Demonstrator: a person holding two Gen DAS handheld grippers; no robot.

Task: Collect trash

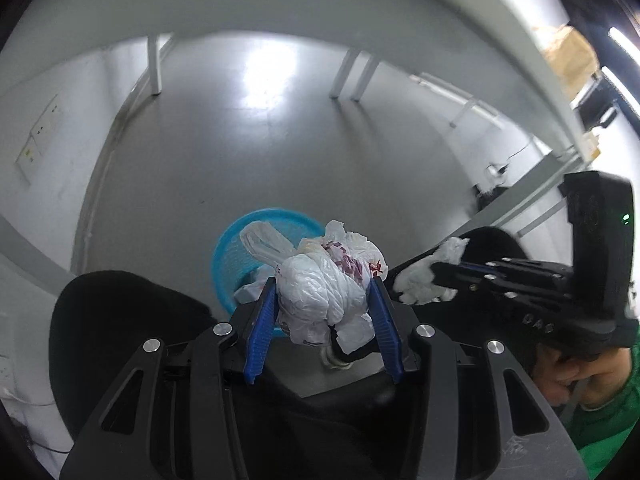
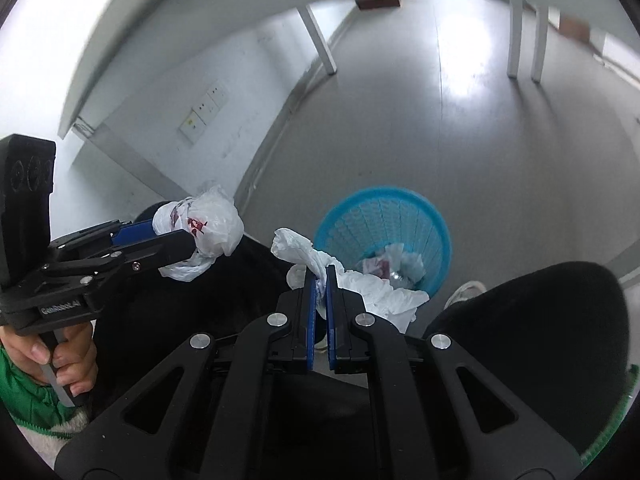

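My left gripper [image 1: 324,284] is shut on a crumpled white plastic bag [image 1: 324,280] with red print, held above the floor just short of a blue mesh waste basket [image 1: 228,252]. My right gripper [image 2: 320,276] is shut on a crumpled white tissue [image 2: 360,284], held beside the same blue basket [image 2: 384,216], which has some trash inside. The right gripper with the tissue [image 1: 420,280] shows in the left wrist view at right. The left gripper with the bag [image 2: 204,224] shows in the right wrist view at left.
The basket stands on a grey floor [image 1: 260,152]. White table legs [image 1: 154,66] and a white wall with sockets [image 2: 204,114] are behind. The person's black-trousered knees [image 1: 120,320] sit on both sides below the grippers, and a shoe [image 2: 464,292] is near the basket.
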